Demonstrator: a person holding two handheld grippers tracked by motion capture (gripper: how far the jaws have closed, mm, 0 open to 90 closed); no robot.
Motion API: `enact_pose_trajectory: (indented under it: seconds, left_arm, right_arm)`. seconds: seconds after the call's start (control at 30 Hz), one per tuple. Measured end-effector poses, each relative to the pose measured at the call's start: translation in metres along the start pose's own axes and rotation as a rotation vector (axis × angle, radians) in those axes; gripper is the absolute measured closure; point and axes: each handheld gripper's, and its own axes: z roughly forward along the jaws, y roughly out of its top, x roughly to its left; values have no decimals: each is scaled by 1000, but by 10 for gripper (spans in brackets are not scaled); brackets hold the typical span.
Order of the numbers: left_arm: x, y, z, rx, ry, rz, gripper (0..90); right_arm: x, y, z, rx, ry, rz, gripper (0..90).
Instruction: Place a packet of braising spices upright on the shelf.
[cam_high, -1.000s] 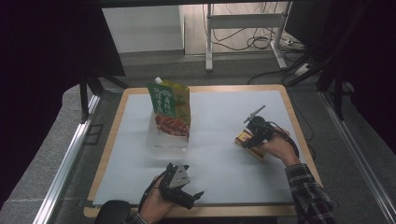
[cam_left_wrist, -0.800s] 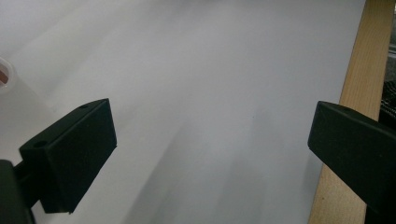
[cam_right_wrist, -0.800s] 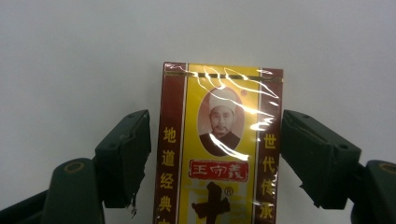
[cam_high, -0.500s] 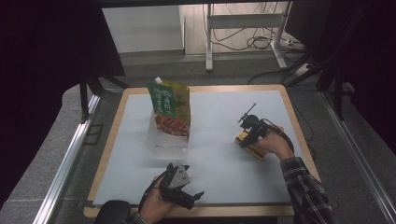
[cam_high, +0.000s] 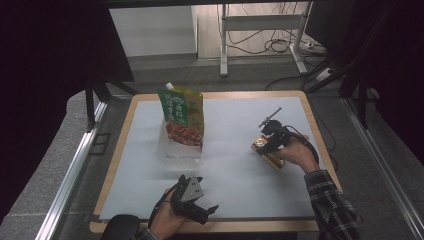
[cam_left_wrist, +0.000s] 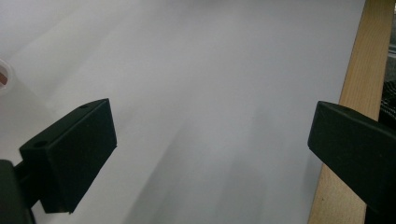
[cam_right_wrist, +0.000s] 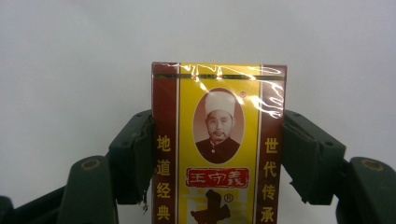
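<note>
The right tongs have shifted slightly nearer on the right side of the table and are now clamped on the yellow-and-maroon box, so the pickup looks secured. The left tongs stay wide open and empty at the near edge, hand resting low. A green pouch stands in a clear tub, far left.

A yellow-and-maroon box, wrapped in shiny clear film and printed with gold Chinese characters and an oval portrait, sits clamped by its two long sides between the jaws of the right hand-held gripper, its top end projecting beyond them over the white desk.
</note>
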Motion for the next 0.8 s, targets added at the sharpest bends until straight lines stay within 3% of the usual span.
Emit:
enact_pose_trajectory:
  seconds: [0.3,0.67,0.8]
  left_arm:
    - [0,0,0,2,0,3,10]
    - [1,-1,-4,-9,-5,-16,9]
    - [2,-1,-7,-17,-1,-26,9]
  right_arm:
    - [8,-5,-21,-138,16,-23,324]
    - [25,-3,-45,-370,52,-61,324]
    - [30,0,-48,-417,63,-69,324]
